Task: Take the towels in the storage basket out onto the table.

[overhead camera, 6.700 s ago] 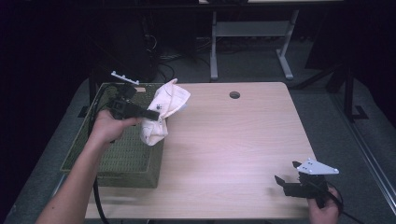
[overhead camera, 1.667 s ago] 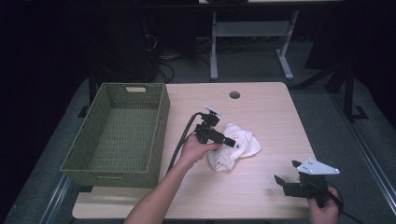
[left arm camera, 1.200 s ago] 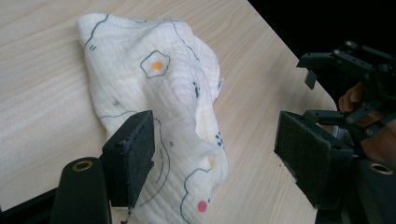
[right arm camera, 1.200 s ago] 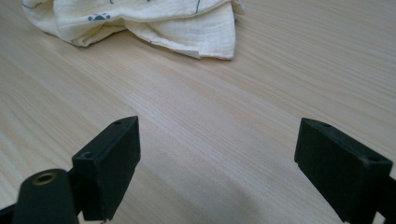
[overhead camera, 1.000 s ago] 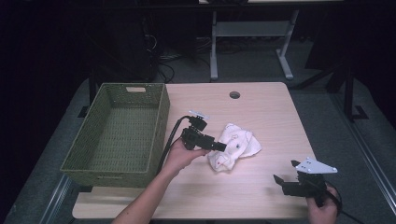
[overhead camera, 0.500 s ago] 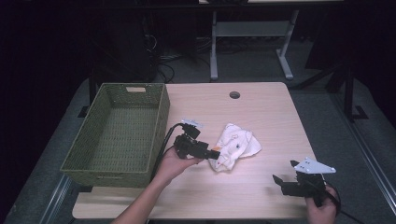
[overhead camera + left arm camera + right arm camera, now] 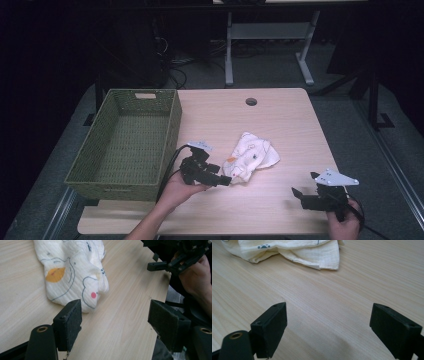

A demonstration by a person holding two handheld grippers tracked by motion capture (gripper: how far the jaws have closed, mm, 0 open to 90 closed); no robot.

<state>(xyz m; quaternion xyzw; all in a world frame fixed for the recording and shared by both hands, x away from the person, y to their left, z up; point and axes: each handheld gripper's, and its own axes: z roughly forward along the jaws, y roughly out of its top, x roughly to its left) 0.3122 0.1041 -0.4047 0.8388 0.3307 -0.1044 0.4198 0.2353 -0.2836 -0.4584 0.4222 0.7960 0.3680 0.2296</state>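
Crumpled white cotton cloth (image 7: pixel 249 161) with blue line drawings, an orange patch and a small red dot lay near the middle of the pale wooden table (image 7: pixel 280 120); we found no readable writing on it. We held the left gripper (image 7: pixel 223 180) just beside its near edge, jaws apart and empty. We held the right gripper (image 7: pixel 297 194) well apart at the near right edge, jaws also apart. An empty green woven rectangular basket (image 7: pixel 122 177) stood at the table's left. Nothing lay between either gripper and the cloth.
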